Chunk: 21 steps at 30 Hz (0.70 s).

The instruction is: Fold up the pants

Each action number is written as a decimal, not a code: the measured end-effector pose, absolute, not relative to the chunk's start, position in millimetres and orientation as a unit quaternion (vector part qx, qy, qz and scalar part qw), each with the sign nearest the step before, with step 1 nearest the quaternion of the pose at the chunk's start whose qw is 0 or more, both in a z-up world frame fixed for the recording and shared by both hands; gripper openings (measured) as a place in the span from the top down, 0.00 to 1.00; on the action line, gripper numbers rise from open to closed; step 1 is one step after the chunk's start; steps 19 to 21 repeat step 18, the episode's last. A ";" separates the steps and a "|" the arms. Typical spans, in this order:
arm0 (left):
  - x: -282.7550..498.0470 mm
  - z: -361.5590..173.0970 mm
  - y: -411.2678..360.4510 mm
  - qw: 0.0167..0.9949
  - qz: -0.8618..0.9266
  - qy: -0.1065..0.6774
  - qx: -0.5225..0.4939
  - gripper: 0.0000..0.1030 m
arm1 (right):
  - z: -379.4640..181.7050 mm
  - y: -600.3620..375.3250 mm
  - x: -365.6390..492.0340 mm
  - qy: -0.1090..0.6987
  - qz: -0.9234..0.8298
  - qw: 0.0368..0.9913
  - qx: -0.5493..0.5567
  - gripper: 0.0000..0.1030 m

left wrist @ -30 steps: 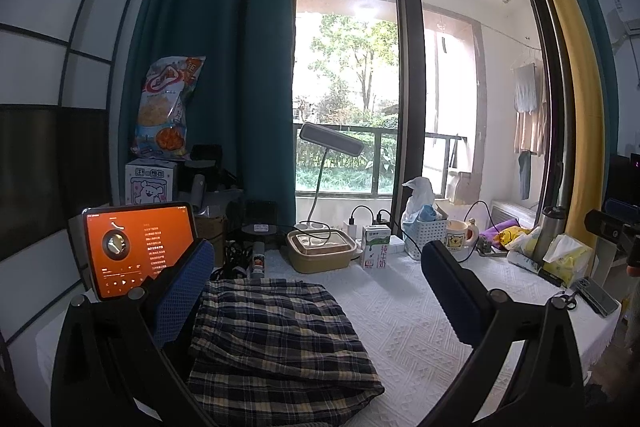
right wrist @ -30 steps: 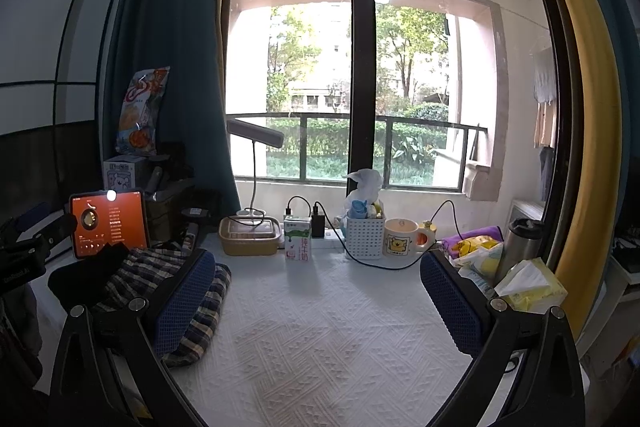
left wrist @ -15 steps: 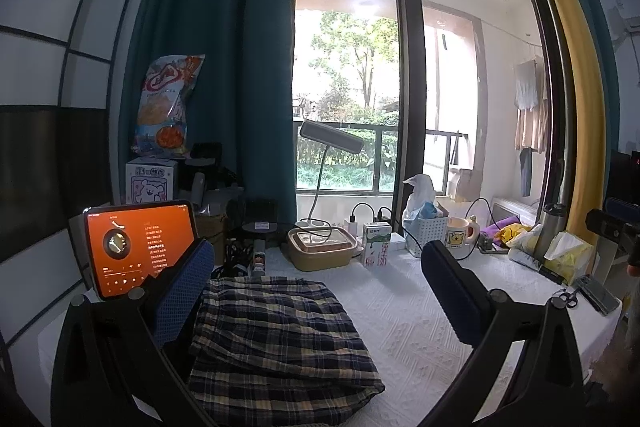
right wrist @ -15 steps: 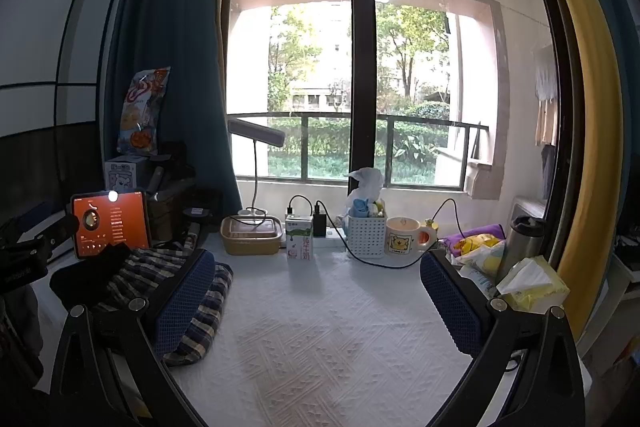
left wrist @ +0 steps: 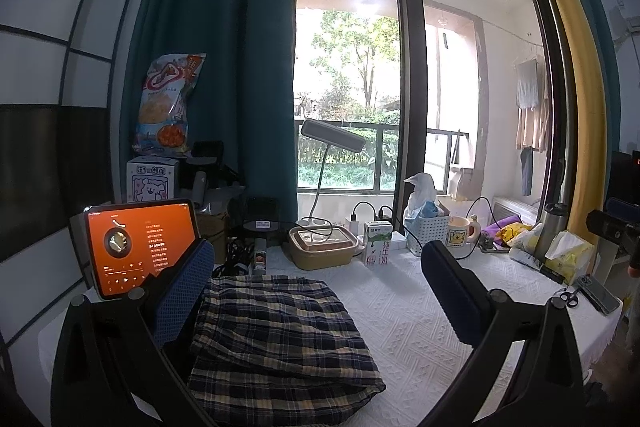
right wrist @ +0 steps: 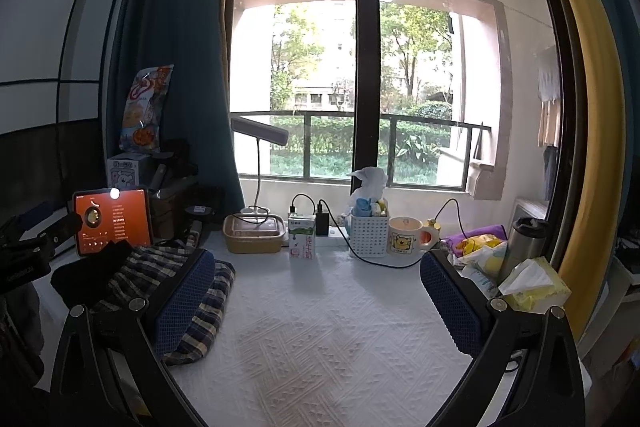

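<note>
The plaid pants (left wrist: 280, 339) lie folded in a compact stack on the white tablecloth (left wrist: 412, 331), low and left of centre in the left wrist view. My left gripper (left wrist: 320, 291) is open and empty, held above the stack. In the right wrist view the pants (right wrist: 204, 303) lie at the left, partly behind my left finger. My right gripper (right wrist: 316, 299) is open and empty over bare cloth to the right of the pants.
An orange-screened tablet (left wrist: 140, 247) stands left of the pants. Along the back edge are a lunch box (left wrist: 323, 247), milk carton (left wrist: 377, 242), white basket (left wrist: 428, 233), mug (left wrist: 460, 237) and desk lamp (left wrist: 332, 141). Tissues (right wrist: 532, 283), a flask (right wrist: 524, 243) and a phone (left wrist: 596, 293) crowd the right.
Both grippers have drifted very slightly; the view is almost the same. The pants have not moved and both grippers stay open.
</note>
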<state>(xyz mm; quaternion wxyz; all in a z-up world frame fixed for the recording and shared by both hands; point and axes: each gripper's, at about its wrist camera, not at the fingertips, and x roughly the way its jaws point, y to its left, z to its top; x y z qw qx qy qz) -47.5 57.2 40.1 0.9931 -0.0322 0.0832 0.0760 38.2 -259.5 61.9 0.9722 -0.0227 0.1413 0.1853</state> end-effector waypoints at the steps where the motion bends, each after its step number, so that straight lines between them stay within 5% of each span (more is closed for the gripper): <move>1: -47.2 39.8 57.6 0.993 0.075 0.083 -0.031 0.01 | 61.9 -260.1 38.4 0.141 0.186 0.972 -0.022 0.00; 21: -44.0 40.0 56.1 0.994 0.069 0.082 -0.028 0.01 | 61.2 -261.1 39.0 0.143 0.188 0.971 -0.021 0.00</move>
